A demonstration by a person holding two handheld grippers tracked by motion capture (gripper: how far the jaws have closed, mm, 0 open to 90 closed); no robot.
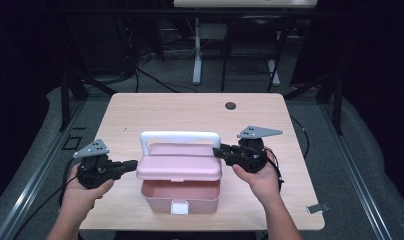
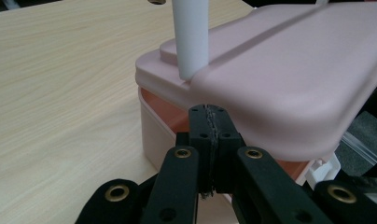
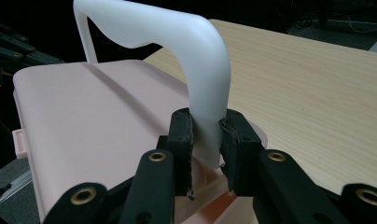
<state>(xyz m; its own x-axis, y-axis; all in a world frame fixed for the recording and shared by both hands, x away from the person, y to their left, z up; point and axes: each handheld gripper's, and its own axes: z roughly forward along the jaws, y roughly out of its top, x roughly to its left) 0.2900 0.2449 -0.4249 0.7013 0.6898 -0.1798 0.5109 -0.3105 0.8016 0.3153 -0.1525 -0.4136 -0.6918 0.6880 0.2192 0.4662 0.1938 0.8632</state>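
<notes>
We see the pink box at lower centre of the high view, its lid partly raised — not fully open or shut. Our right gripper clamps the white handle; the left gripper is clenched, empty, under the lid's edge.

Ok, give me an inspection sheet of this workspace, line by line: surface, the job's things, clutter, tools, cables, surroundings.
Surface: light wood-grain table, round grommet hole near the far edge.
Job's things: pink plastic box with its pink lid partly raised, white handle upright, white latch at the front.
Clutter: nothing seen.
Tools: left tool shut, tips at the lid's edge; right tool shut on the white handle's end.
Cables: black cable trails from the right tool.
Surroundings: grey floor, white desk legs beyond.
</notes>
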